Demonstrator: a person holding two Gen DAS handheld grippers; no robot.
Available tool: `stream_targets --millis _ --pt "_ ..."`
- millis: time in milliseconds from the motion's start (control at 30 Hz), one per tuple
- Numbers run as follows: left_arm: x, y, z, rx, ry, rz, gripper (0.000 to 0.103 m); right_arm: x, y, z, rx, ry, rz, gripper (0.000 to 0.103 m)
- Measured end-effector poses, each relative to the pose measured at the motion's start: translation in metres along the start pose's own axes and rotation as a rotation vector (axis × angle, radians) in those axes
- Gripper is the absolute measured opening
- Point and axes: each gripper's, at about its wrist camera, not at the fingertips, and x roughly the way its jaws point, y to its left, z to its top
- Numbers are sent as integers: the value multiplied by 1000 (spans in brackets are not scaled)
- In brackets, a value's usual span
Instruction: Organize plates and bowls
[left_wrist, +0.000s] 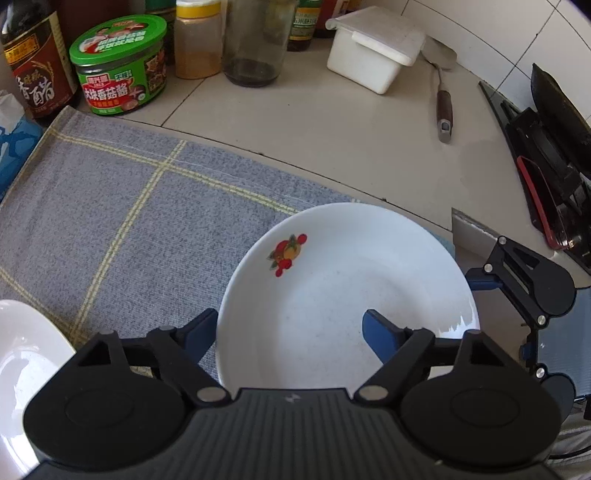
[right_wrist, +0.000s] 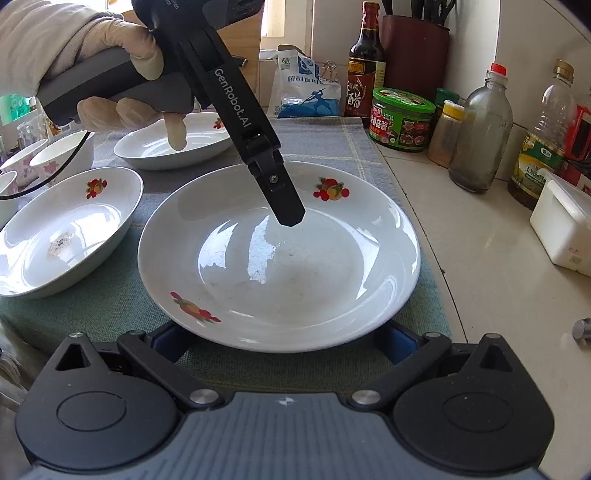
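A white plate with fruit prints lies on the checked cloth; it also shows in the left wrist view. My left gripper is open, astride the plate's near rim, one finger outside the rim and one over the plate's inside. My right gripper is open, its fingers low at either side of the plate's near edge, under the rim. A second fruit-print plate and a third lie to the left.
Sauce bottles, a green-lidded jar, spice jars and an oil bottle line the wall. A white lidded box and a spatula lie on the counter. Small cups stand far left. A stove is at the right.
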Motion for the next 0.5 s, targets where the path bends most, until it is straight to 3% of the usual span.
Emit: stream_targets --millis 500 --pt "8 5 10 18 49 -52 81 1 0 8 -21 32 18 103"
